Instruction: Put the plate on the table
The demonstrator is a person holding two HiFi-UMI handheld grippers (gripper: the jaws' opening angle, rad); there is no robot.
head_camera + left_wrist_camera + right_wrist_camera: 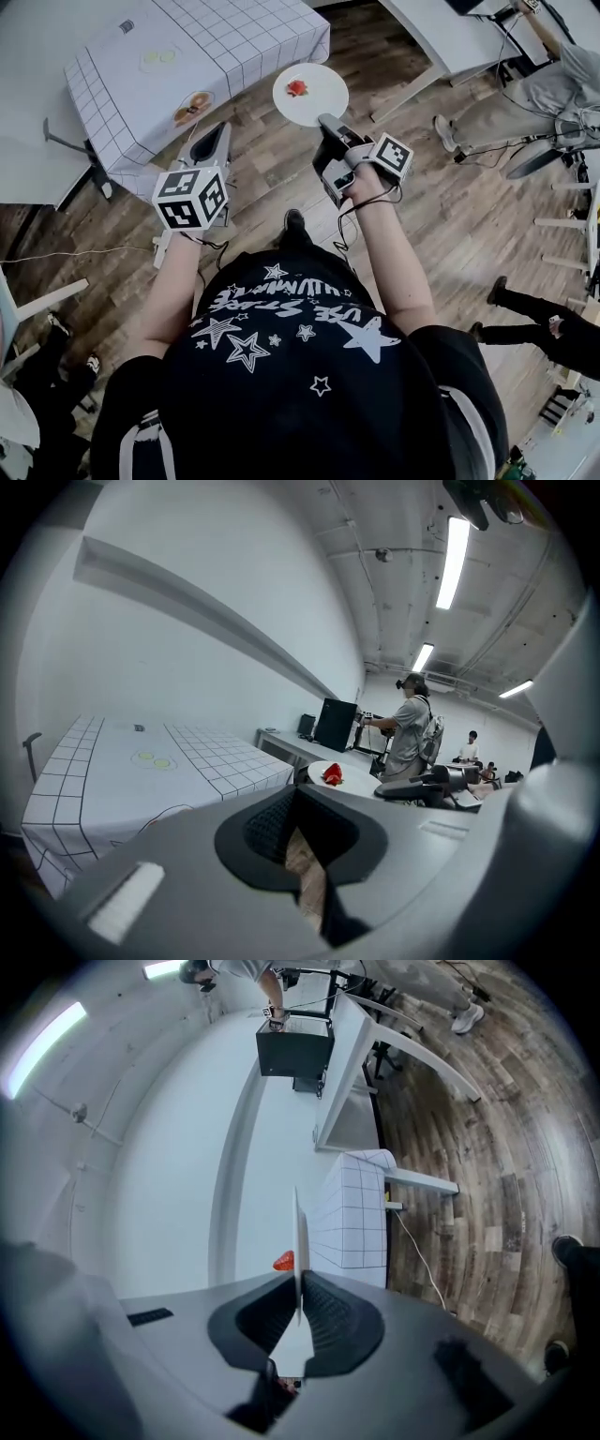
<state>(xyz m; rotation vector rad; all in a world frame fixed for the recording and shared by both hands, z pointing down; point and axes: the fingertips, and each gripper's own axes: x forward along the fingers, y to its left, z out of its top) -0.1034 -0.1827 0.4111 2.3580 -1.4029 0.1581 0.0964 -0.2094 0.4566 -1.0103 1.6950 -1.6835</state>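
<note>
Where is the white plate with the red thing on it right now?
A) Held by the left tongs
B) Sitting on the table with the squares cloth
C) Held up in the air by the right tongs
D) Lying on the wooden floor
C: the right tongs are shut on the edge of the plate, which hangs over the wooden floor, beside the table and not on it.

Dressed in a black T-shirt (281,361) printed across the chest with white stars, solid and outlined, and a line of white lettering, with white stripes down the short sleeves (139,441). Grey-and-black wedge-shaped left gripper (217,131) and right gripper (324,122), each topped by a white cube (190,197) bearing black square markers, with thin black cables (343,225) looping under the wrists.
</note>
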